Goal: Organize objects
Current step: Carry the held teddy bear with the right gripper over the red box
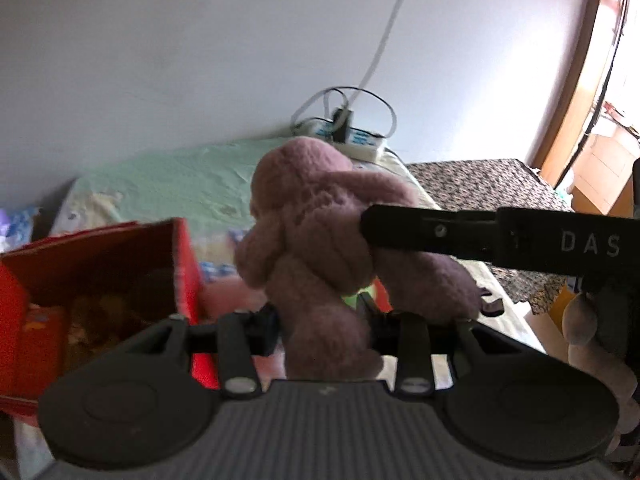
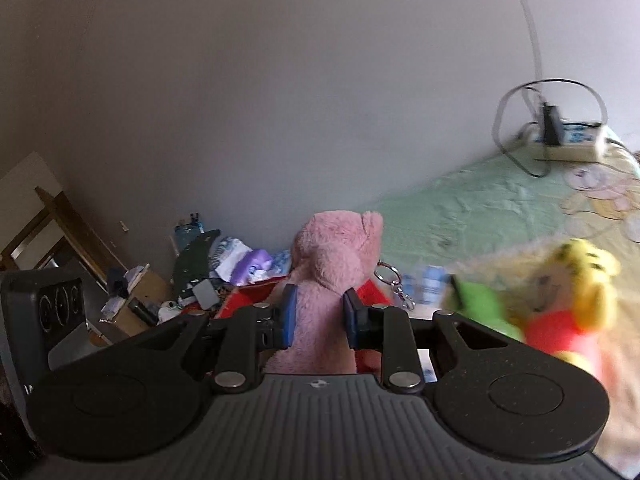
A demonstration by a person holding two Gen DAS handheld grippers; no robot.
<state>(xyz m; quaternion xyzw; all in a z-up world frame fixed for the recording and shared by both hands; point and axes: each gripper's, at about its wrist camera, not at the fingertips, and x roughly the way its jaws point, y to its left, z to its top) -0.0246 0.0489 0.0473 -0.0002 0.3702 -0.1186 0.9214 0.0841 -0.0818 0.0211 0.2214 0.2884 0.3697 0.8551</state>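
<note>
While each gripper clamps a plush toy, mauve in the left gripper (image 1: 324, 316), pink in the right gripper (image 2: 318, 318), soft filling may slip loose above the red box (image 1: 182, 264).

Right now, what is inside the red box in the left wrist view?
The red box stands open, and dim yellowish-brown contents show against its orange inner wall. What they are is unclear, and the left gripper body hides the front part.

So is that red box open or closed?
Open: the red box shows no lid, and its dim inside with things in it is visible.
</note>
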